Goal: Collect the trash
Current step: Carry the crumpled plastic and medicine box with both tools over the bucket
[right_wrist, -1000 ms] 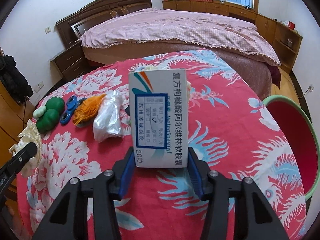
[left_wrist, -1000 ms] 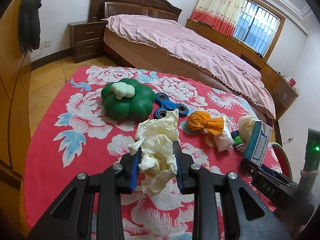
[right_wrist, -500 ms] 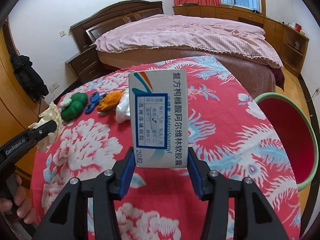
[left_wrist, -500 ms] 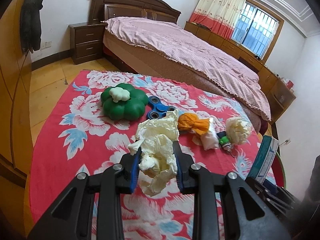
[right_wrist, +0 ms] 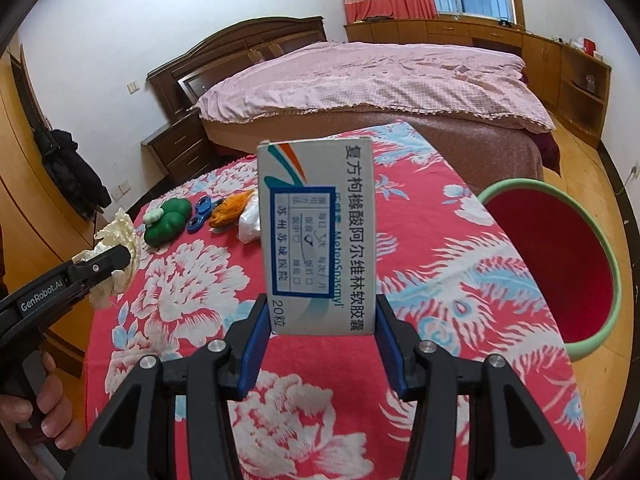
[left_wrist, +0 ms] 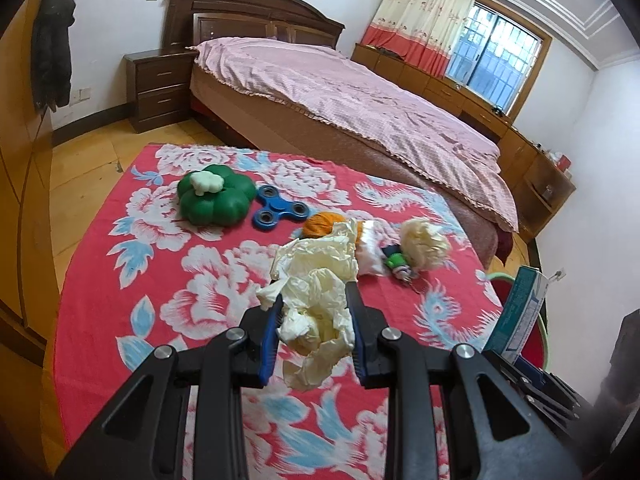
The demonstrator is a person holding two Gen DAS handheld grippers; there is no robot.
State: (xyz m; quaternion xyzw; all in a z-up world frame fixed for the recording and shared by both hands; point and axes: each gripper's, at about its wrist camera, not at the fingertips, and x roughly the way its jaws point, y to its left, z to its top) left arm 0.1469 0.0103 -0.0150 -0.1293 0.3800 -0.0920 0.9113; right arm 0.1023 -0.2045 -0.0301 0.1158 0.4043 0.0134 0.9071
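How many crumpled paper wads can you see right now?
2: one crumpled paper wad held in the left gripper, another lying on the tablecloth beside the green toy figure.

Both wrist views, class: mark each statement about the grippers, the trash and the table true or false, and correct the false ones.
1. The left gripper is shut on crumpled cream paper. True.
2. The right gripper is open. False: it is shut on a medicine box, held upright.
3. A red bin with a green rim stands beside the table, to the right. True.
4. The blue fidget spinner lies on the bed. False: it lies on the red floral tablecloth, beside the green clover-shaped toy.
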